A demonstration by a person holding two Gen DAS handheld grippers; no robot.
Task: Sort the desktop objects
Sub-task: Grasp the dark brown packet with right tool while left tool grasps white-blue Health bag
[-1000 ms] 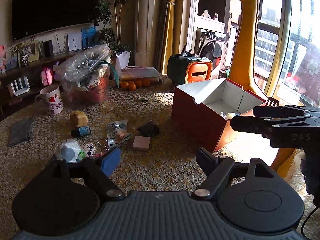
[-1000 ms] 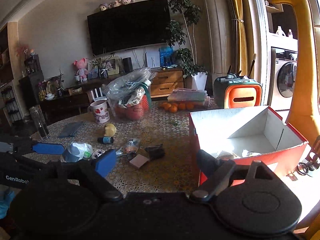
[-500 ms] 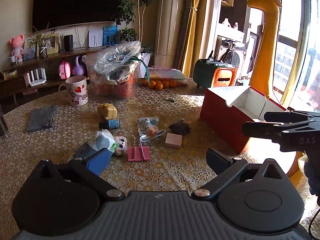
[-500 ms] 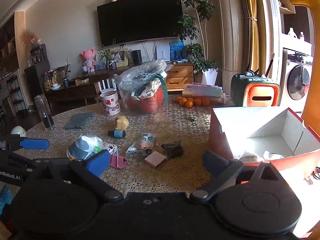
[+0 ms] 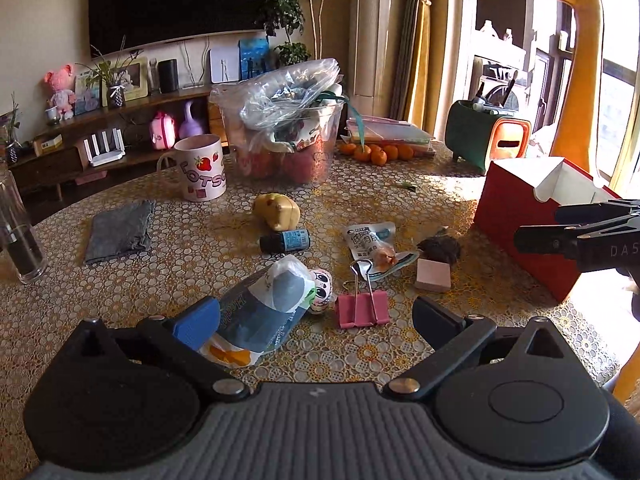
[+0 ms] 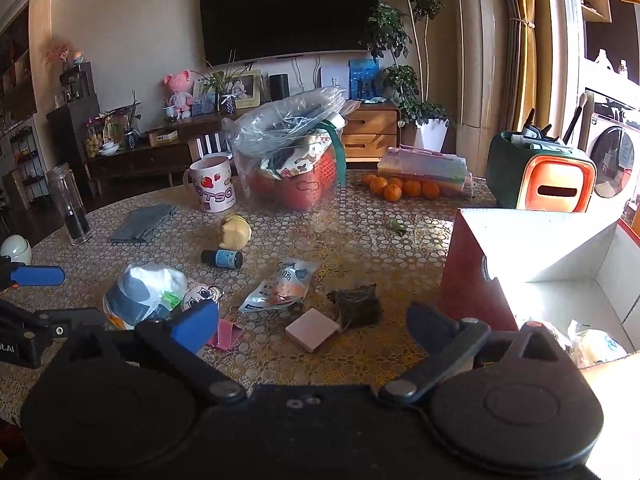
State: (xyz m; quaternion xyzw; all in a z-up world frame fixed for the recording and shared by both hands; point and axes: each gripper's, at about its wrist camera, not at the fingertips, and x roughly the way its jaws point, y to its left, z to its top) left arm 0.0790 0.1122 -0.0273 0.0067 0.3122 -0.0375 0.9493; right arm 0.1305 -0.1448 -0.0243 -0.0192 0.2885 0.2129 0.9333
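Small objects lie on the lace-covered table: a pink binder clip [image 5: 362, 307], a pink eraser block [image 5: 433, 275], a dark wrapped lump [image 5: 440, 249], a snack packet [image 5: 370, 242], a small dark bottle [image 5: 285, 241], a yellow toy [image 5: 277, 211], a panda figure [image 5: 322, 291] and a blue-white bag [image 5: 267, 312]. A red box [image 6: 532, 264], open at the top, stands to the right with wrapped items inside. My left gripper [image 5: 316, 320] is open and empty just before the clip. My right gripper [image 6: 312, 322] is open and empty, near the eraser [image 6: 313, 329].
A strawberry mug [image 5: 200, 168], a plastic bag over a red basket [image 5: 286, 128], oranges [image 5: 376, 152], a grey cloth [image 5: 120, 230] and a glass bottle [image 5: 18, 236] stand farther back. A green and orange holder [image 6: 540, 174] stands behind the box.
Both grippers have swung left, away from the red box and toward the scattered objects. The binder clip and bag now lie close before the left gripper. Both stay open.
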